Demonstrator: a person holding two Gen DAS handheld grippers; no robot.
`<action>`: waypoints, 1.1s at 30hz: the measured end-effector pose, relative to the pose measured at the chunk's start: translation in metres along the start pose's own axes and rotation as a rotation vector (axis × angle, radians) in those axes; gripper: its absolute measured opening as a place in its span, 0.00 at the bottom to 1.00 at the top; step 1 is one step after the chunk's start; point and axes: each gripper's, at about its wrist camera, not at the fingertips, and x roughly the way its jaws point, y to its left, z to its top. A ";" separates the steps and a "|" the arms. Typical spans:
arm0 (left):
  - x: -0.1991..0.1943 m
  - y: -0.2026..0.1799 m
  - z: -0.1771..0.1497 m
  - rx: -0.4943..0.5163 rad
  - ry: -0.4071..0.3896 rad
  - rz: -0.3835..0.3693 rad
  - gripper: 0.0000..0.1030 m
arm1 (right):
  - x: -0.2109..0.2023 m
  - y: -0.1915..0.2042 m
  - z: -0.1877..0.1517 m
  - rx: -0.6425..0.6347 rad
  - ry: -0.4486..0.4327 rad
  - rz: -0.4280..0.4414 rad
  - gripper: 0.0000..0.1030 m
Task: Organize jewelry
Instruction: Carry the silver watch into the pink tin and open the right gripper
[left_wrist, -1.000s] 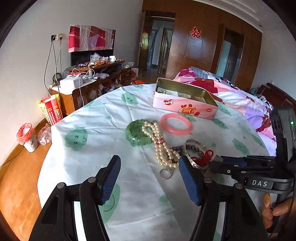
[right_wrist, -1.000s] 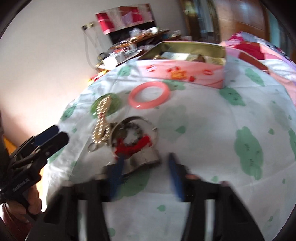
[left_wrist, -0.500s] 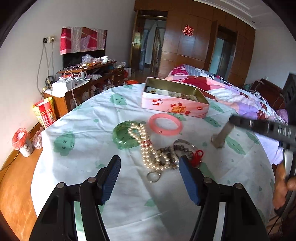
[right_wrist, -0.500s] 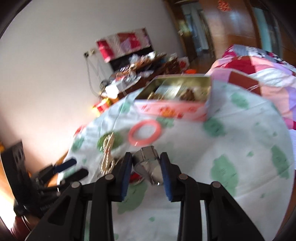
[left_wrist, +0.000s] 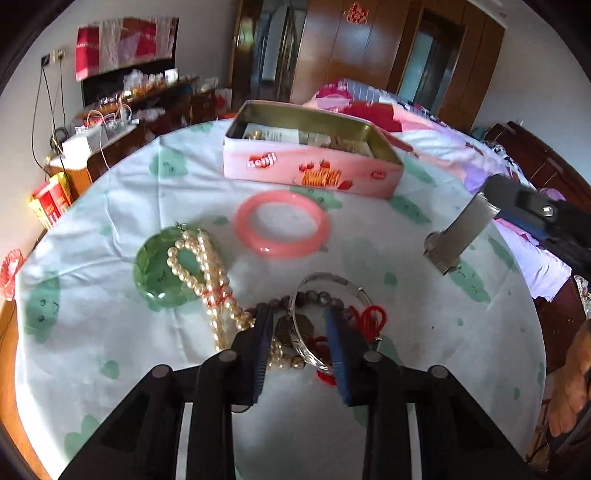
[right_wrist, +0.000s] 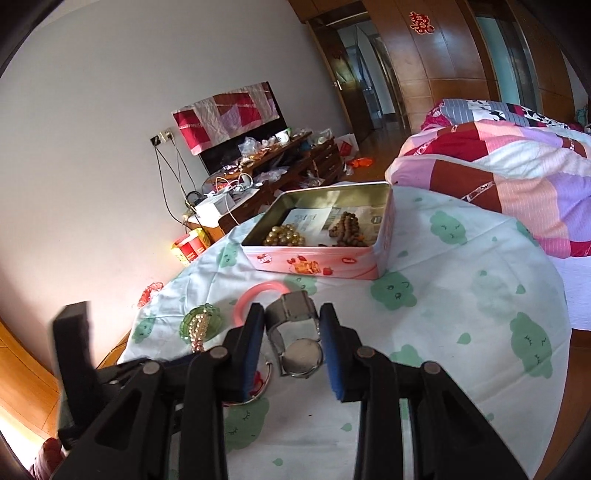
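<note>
My right gripper (right_wrist: 291, 334) is shut on a silver wristwatch (right_wrist: 297, 341) and holds it above the table; its metal band (left_wrist: 456, 236) hangs in the left wrist view. My left gripper (left_wrist: 300, 328) is low over the jewelry pile, its jaws partly closed around a silver bangle (left_wrist: 317, 325) beside dark beads and red cord; whether it grips is unclear. A pearl necklace (left_wrist: 207, 266) lies over a green jade disc (left_wrist: 159, 273). A pink bangle (left_wrist: 282, 229) lies before the open pink tin (left_wrist: 310, 173), which holds gold beads (right_wrist: 284, 234) and brown beads (right_wrist: 345, 227).
The round table has a white cloth with green prints (right_wrist: 461, 314). A bed with a patchwork quilt (right_wrist: 498, 184) stands right behind it. A cluttered wooden sideboard (right_wrist: 266, 162) stands along the far wall. A red bin (left_wrist: 9, 266) is on the floor at left.
My right gripper picked the watch off the pile and lifted it toward the tin. My left gripper moved forward and down onto the pile, and its jaws narrowed around the silver bangle.
</note>
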 end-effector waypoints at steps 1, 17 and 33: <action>-0.001 0.000 0.001 0.001 0.001 0.000 0.27 | -0.001 0.000 0.000 -0.001 -0.002 0.003 0.33; -0.043 0.002 0.014 -0.020 -0.202 -0.057 0.05 | -0.004 0.003 0.000 -0.028 -0.023 -0.018 0.33; -0.061 0.009 0.028 -0.104 -0.303 -0.159 0.05 | 0.003 0.000 0.004 -0.036 -0.042 -0.064 0.33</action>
